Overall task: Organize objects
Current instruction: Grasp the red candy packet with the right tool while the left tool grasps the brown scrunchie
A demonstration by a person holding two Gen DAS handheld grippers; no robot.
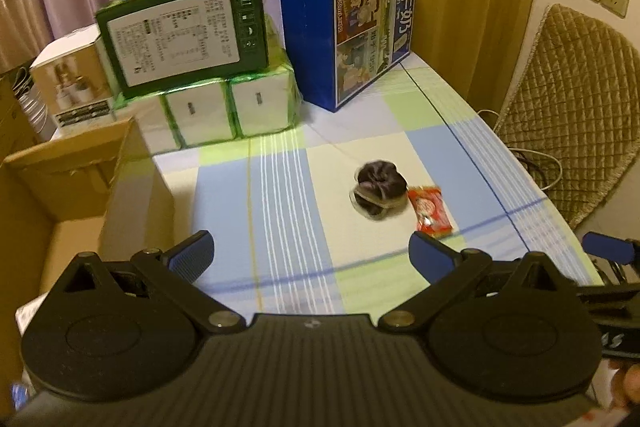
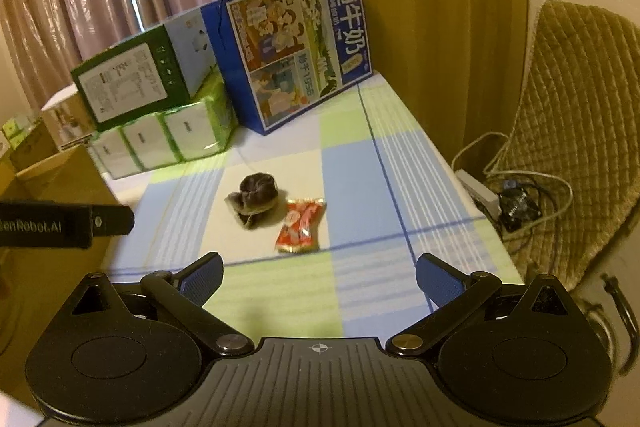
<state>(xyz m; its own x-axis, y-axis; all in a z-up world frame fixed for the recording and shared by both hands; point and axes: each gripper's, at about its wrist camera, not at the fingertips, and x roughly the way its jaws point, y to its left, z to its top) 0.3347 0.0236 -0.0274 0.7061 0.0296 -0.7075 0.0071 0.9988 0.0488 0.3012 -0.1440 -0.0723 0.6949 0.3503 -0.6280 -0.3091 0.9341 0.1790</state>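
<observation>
A table (image 1: 440, 147) under a blue, green and cream checked cloth fills most of what's in front of me, with an open cardboard box (image 1: 80, 187) standing against its left edge. At the back, a tall blue milk carton (image 1: 360, 27) stands beside a green box (image 1: 184, 31) stacked on wrapped tissue packs (image 1: 224, 107). Both tools hover low over the near edge, well apart from everything: the left gripper (image 1: 312, 251) and the right gripper (image 2: 320, 277) each have their blue fingers spread wide, holding nothing. Mid-table lies a dark scrunchie (image 2: 256, 199), and just beside it, on its right, a small red snack packet (image 2: 300, 227).
</observation>
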